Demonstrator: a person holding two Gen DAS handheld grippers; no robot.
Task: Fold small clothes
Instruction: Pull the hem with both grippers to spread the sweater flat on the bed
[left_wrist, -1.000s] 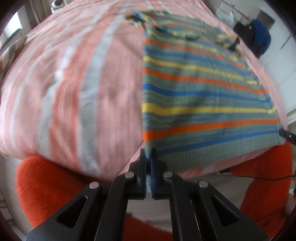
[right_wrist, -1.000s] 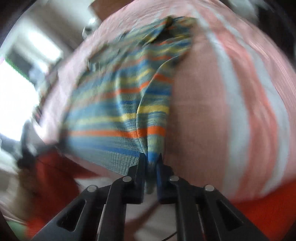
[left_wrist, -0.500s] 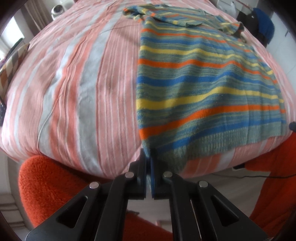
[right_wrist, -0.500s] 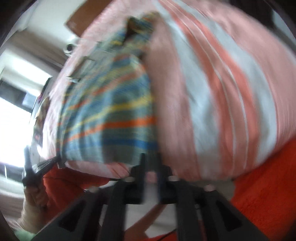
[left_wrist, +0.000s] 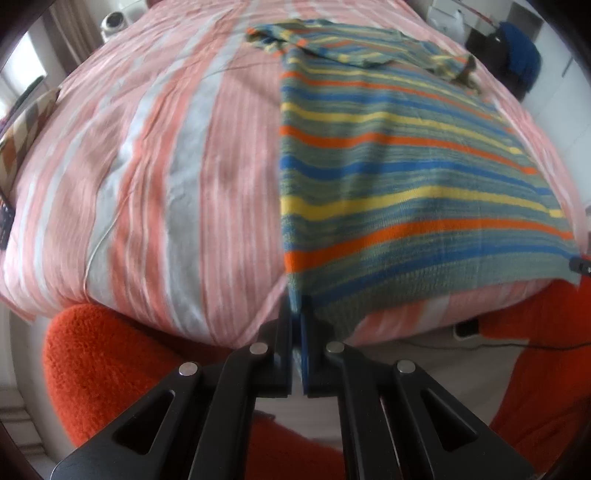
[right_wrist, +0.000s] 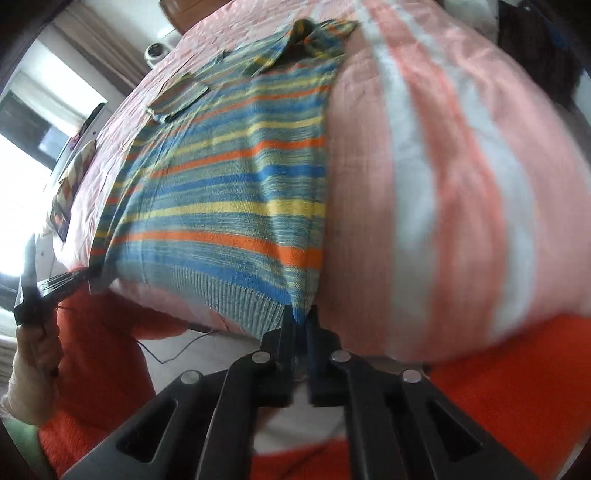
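Change: since the earlier right wrist frame, the bunched side of the multicoloured striped knitted sweater (right_wrist: 229, 192) has been drawn out, so that it now lies flat with a straight side edge.
Right gripper jaws: within the last second they were opened and closed again; the black two-finger right gripper (right_wrist: 302, 321) is now clamped on the sweater's hem corner, with knit visible between the pads.
Left gripper: the black two-finger left gripper (left_wrist: 297, 321) is pinched fully together on the opposite hem corner, blue fabric showing in the slit between its fingers.
Sweater position: it is spread face-flat on the pink, orange and white striped bedspread (left_wrist: 155, 155), ribbed hem at the near edge of the bed and hanging slightly over it, collar and folded-in sleeves at the far end.
Person: orange fleece sleeves (left_wrist: 110, 354) are seen below both grippers; a hand (right_wrist: 35, 354) holding the other tool appears at the left of the right wrist view.
Handling: the knit is judged light, soft and stretchy, likely to sag and drape once lifted, not slippery, not fragile.
Hold points: the two hem corners already gripped are judged suitable; equal tension on both would be needed to keep the fold line straight.
Stage: judged early, no body fold yet made.
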